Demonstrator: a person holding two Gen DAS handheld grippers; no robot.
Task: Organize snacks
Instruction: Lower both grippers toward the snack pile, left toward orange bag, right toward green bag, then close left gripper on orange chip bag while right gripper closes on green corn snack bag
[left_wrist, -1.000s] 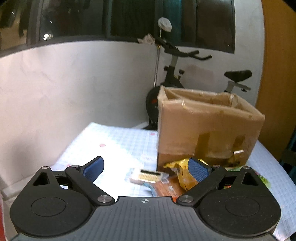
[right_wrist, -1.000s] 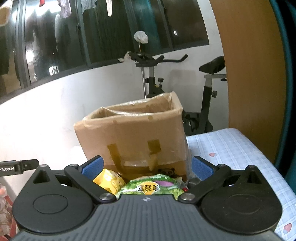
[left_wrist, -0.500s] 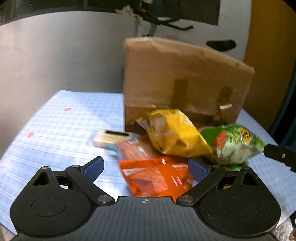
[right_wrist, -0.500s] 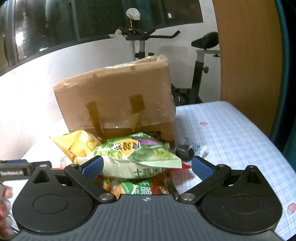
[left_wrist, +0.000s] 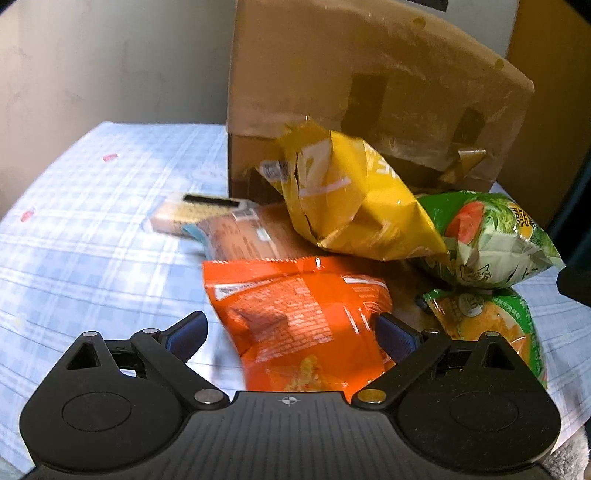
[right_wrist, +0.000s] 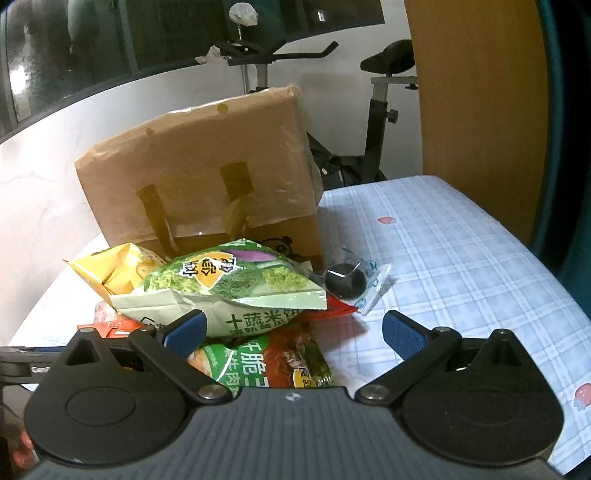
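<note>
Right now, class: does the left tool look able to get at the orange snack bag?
Probably yes. The left tool is open, and the orange snack bag lies directly between its fingers, with nothing on its near end; the yellow bag rests farther back.

A cardboard box (left_wrist: 369, 92) stands at the far side of the table (left_wrist: 92, 221), with the snacks heaped against its near face. One chip bag (left_wrist: 354, 199) leans on the box, atop a flat packet (left_wrist: 240, 232). Left of that lies a small cracker pack (left_wrist: 188, 218). Nearer sits another bag (left_wrist: 295, 314). On the right, a vegetable-print bag (left_wrist: 495, 240) rests on a lower bag (left_wrist: 487, 314).
</note>
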